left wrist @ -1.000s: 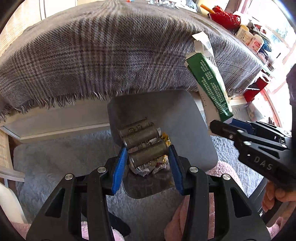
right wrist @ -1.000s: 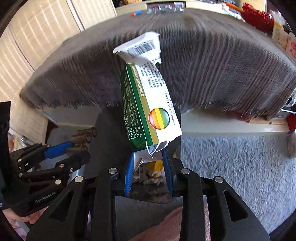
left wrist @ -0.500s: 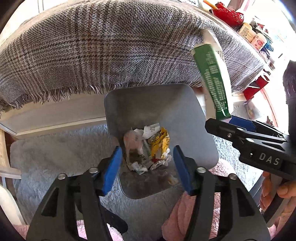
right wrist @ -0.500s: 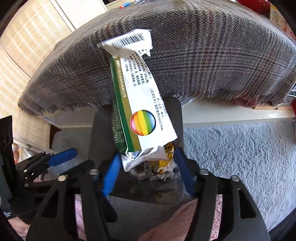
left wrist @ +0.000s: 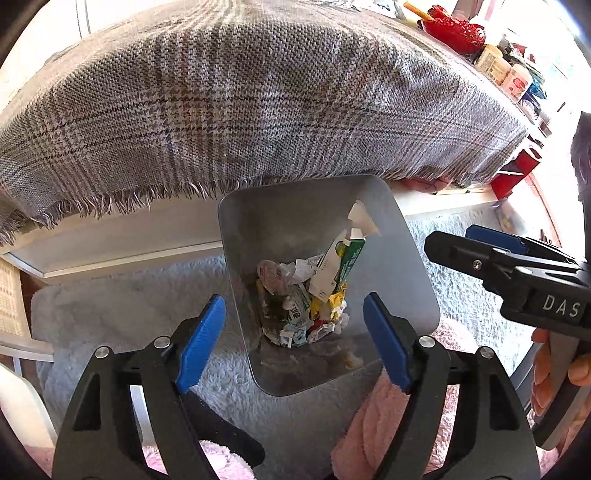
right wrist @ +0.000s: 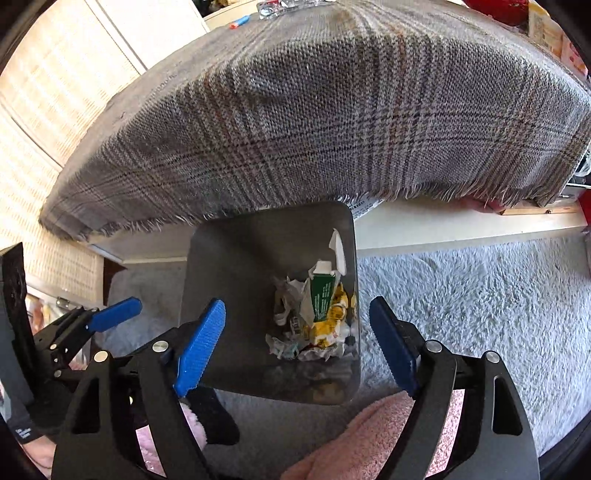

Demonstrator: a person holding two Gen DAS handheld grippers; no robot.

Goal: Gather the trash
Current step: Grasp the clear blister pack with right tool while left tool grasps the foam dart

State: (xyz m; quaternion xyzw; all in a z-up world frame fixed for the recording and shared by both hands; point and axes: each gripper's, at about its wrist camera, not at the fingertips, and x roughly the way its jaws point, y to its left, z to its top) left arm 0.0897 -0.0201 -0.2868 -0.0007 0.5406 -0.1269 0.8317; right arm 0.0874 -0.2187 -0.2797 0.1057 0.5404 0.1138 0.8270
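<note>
A grey metal trash bin [left wrist: 417,284] [right wrist: 221,266] stands on the rug below the table edge. Inside lie crumpled wrappers [left wrist: 295,310] [right wrist: 317,343] and a green-and-white carton [left wrist: 349,260] [right wrist: 323,297] leaning on top of them. My left gripper [left wrist: 295,336] is open and empty above the bin's near rim. My right gripper [right wrist: 297,336] is open and empty above the bin; it also shows at the right of the left wrist view [left wrist: 517,258].
A table draped in grey plaid cloth [left wrist: 240,110] [right wrist: 332,110] overhangs the bin's far side. A pale shaggy rug [right wrist: 461,295] covers the floor. A red bowl [left wrist: 456,27] and jars [left wrist: 513,75] sit on the table's far right. Pink fabric [right wrist: 369,435] lies near me.
The left gripper opened and dropped the batteries into the bin. The right gripper opened and the green carton fell into the bin.
</note>
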